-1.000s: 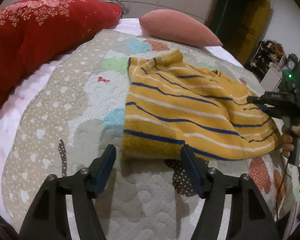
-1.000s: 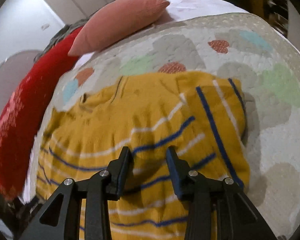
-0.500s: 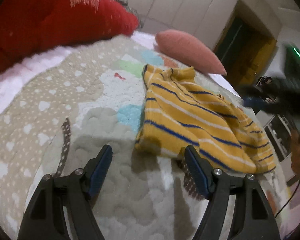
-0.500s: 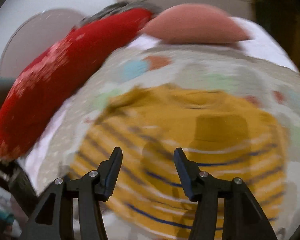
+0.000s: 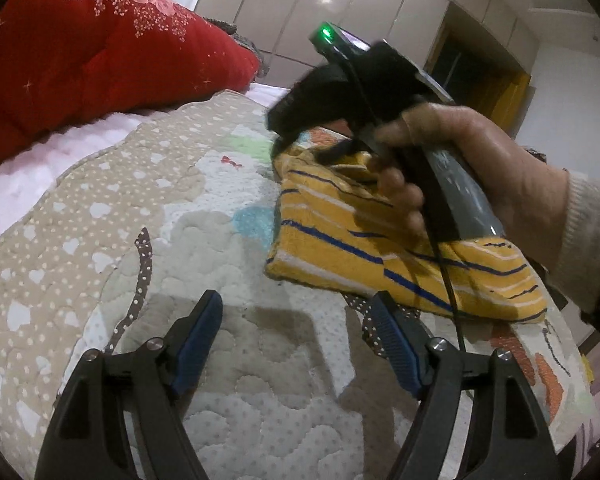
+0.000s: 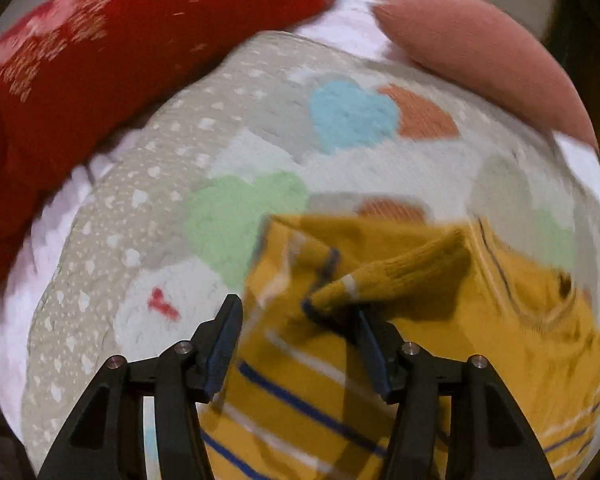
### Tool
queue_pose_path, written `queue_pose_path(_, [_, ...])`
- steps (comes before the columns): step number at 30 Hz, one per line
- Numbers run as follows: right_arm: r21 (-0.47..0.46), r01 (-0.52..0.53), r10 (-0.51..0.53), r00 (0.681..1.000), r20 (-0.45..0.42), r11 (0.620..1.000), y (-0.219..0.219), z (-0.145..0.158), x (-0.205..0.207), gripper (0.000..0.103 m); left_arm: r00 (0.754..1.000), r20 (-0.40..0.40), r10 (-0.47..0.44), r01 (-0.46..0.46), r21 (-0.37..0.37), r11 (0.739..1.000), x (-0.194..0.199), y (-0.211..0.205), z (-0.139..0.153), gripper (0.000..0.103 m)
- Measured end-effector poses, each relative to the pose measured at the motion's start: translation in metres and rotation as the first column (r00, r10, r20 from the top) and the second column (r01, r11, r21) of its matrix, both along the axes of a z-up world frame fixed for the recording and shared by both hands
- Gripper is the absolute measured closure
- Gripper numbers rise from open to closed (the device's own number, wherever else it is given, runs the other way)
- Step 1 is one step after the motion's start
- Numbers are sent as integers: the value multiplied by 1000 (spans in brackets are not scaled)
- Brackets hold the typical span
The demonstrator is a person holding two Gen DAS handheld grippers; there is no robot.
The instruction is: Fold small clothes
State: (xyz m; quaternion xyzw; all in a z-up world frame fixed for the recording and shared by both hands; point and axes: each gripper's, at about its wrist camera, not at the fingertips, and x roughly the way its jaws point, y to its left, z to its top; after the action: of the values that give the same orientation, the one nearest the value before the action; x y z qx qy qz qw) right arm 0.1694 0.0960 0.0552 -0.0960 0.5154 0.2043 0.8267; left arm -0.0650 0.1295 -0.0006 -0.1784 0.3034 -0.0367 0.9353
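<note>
A small yellow sweater with blue and white stripes lies partly folded on the patchwork quilt. My left gripper is open and empty, low over the quilt just in front of the sweater's near edge. My right gripper is open above the sweater's far left corner, where a yellow sleeve cuff lies folded over. The right tool and the hand holding it show in the left wrist view, over the sweater's far part.
A red padded quilt is piled along the left of the bed. A pink pillow lies at the head. The bed's edge drops off right of the sweater. Wardrobe doors stand behind.
The right gripper swung from the sweater's right side across to its far left corner. The left gripper drew back and dropped lower, staying open. The sweater lies in the same place.
</note>
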Motion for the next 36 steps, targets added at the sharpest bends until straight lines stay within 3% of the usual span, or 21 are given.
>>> queue_pose_path(3, [28, -39, 39, 999, -7, 999, 6, 9, -3, 35, 1000, 8, -7, 8, -40, 999, -2, 6, 1, 27])
queue_pose_path(6, [0, 51, -51, 998, -20, 999, -12, 14, -10, 35, 1000, 14, -10, 11, -95, 995, -3, 12, 3, 27])
queue_pose_path(10, [34, 65, -60, 990, -130, 997, -24, 4, -30, 34, 999, 30, 13, -8, -164, 986, -8, 28, 5, 27])
queue_pose_path(14, [-37, 19, -22, 997, -73, 999, -11, -2, -54, 24, 999, 38, 32, -23, -216, 976, -12, 38, 6, 27])
queue_pose_path(18, [-185, -12, 11, 1000, -7, 983, 15, -18, -62, 20, 999, 32, 38, -31, -195, 980, -12, 35, 7, 27])
queue_pose_path(19, [-236, -24, 29, 999, 20, 971, 22, -23, -64, 23, 999, 31, 42, -35, -182, 983, -12, 34, 7, 27])
queue_pose_path(22, [-258, 21, -1, 997, 77, 966, 17, -21, -67, 57, 998, 28, 55, -50, -162, 985, -13, 32, 7, 27])
queue_pose_path(25, [-204, 16, 0, 997, 75, 979, 1, -12, -70, 83, 997, 16, 82, -79, -137, 987, -14, 29, 9, 27])
queue_pose_path(30, [13, 44, -45, 995, 88, 999, -51, 31, -78, 86, 994, -31, 104, -108, -185, 977, -29, 28, 23, 27])
queue_pose_path(33, [152, 95, -113, 987, 113, 984, -112, 62, -83, 87, 995, -44, 94, -99, -150, 984, -44, 20, 36, 26])
queue_pose_path(36, [287, 189, -225, 969, 100, 939, -199, 75, -89, 87, 995, -67, 76, -84, -132, 988, -51, 12, 45, 26])
